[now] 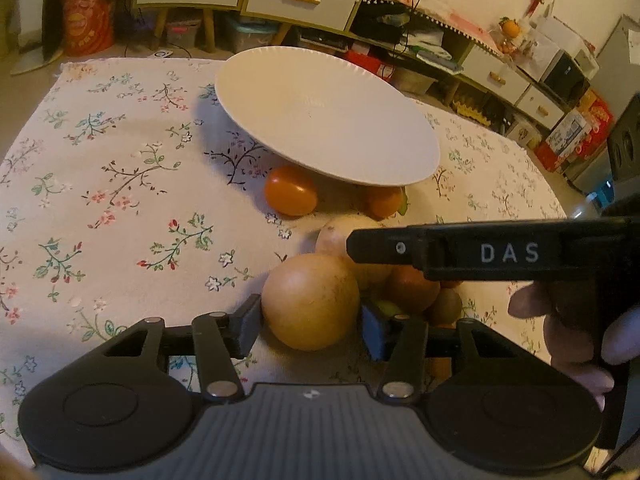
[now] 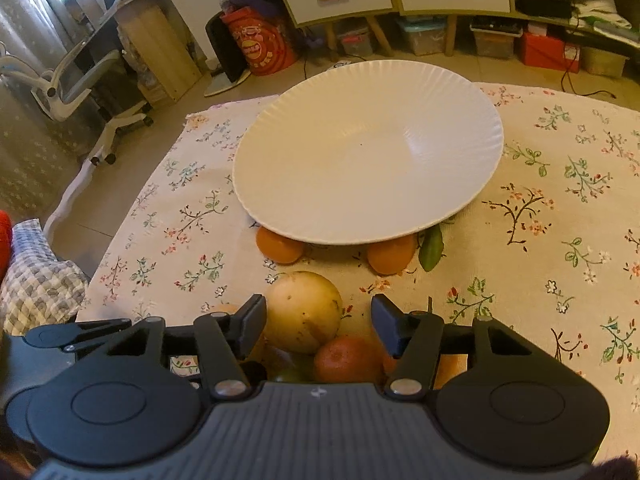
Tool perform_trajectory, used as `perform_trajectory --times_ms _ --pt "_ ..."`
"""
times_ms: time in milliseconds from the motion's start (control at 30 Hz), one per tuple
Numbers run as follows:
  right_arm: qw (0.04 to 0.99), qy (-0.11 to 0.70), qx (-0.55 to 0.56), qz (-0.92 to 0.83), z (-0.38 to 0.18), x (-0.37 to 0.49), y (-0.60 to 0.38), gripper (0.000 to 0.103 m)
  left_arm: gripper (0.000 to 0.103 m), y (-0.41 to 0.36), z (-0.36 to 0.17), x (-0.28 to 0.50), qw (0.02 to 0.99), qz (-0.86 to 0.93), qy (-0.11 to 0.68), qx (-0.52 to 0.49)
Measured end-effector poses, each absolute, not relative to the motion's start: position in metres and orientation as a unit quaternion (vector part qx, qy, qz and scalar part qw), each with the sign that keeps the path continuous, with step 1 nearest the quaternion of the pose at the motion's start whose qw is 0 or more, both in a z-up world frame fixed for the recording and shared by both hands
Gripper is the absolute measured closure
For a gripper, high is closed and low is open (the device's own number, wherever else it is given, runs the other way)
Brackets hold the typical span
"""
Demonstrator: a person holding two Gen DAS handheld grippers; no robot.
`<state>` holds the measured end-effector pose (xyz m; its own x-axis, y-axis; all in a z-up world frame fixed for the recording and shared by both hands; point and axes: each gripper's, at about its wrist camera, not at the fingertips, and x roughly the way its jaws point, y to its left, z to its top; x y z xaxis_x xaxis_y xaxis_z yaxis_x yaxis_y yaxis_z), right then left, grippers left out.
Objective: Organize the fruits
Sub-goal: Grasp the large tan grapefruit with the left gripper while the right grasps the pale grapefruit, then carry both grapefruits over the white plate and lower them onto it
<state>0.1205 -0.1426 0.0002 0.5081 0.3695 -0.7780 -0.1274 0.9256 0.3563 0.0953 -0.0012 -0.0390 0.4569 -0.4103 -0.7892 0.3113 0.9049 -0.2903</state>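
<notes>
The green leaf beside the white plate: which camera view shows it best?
The right wrist view: the green leaf lies in plain sight on the cloth, by the white plate rim and an orange. The left wrist view shows only a green sliver behind the orange.
</notes>
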Motion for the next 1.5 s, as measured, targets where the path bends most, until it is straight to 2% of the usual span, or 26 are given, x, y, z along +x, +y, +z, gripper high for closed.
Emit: perform_trajectory --times_ms 500,967,1233,1500 --pt "0.863 0.467 0.116 0.151 -0.002 0.120 -0.140 0.045 0.069 0.007 -0.031 0.095 0.862 -0.170 0.477 -0.008" --pt "0.876 0.448 -0.033 0.176 -0.007 0.110 -0.100 0.045 0.068 0.034 -0.029 0.091 0.865 -0.142 0.481 0.006" --pt "0.884 0.433 -0.060 0.167 -0.008 0.108 -0.095 0.045 0.069 0.034 -0.029 0.091 0.865 -0.143 0.482 0.003" --pt "0.889 0.424 -0.068 0.160 -0.011 0.106 -0.093 0.055 0.068 0.034 -0.028 0.091 0.866 -0.141 0.481 0.006"
